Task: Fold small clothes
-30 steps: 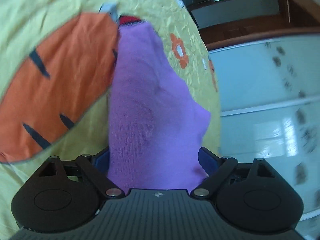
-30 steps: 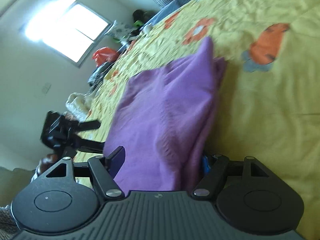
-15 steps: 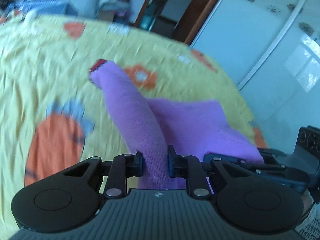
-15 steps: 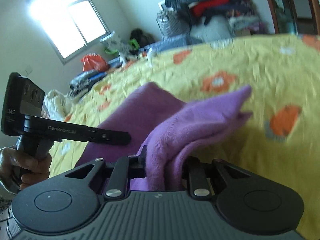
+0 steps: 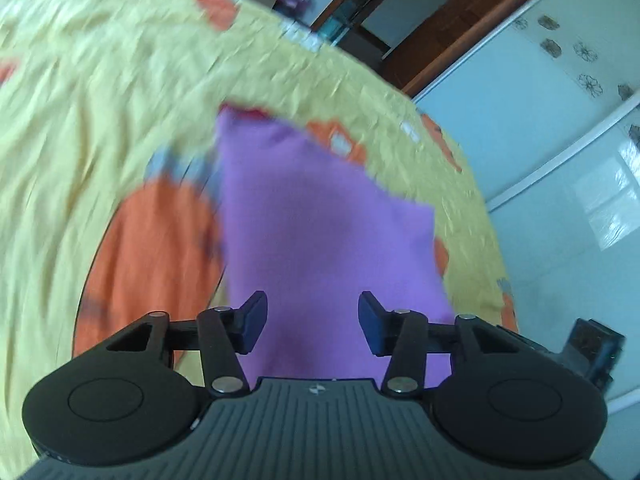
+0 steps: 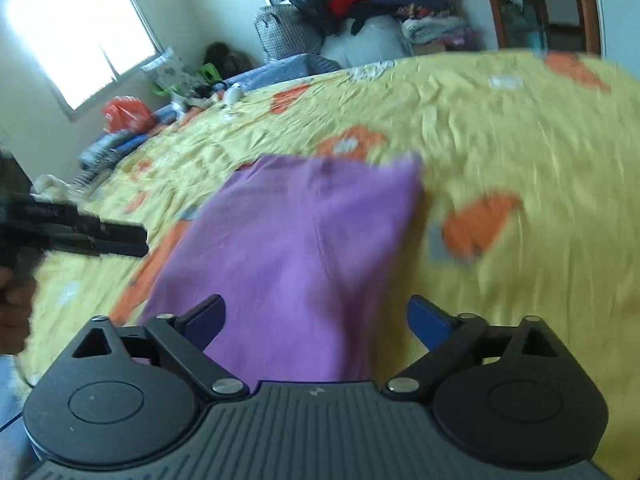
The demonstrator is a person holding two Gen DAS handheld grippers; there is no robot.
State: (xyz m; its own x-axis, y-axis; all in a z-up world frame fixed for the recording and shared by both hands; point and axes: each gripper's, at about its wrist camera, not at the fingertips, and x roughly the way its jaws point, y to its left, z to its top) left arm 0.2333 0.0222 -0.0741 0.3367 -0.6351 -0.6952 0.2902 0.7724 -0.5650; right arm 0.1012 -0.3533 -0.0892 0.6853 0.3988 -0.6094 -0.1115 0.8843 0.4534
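Note:
A small purple garment point(image 5: 320, 232) lies folded flat on the yellow bedspread point(image 5: 100, 80); it also shows in the right wrist view point(image 6: 296, 248). My left gripper point(image 5: 312, 322) is open just above its near edge, fingers apart and holding nothing. My right gripper point(image 6: 316, 322) is open wide over the garment's near edge, also holding nothing. The left gripper shows at the left edge of the right wrist view point(image 6: 120, 236). A red trim peeks out at the garment's far end point(image 5: 252, 111).
The bedspread has orange patches point(image 5: 152, 256). A pile of clothes and bags point(image 6: 360, 4) stands beyond the bed's far side. A window point(image 6: 76, 32) is at the left. A white wardrobe point(image 5: 560, 160) and a wooden door frame point(image 5: 420, 32) stand right of the bed.
Half a second ago both grippers were shut on the purple garment, holding it up. Now both have opened and let go, and the garment lies flat on the bed.

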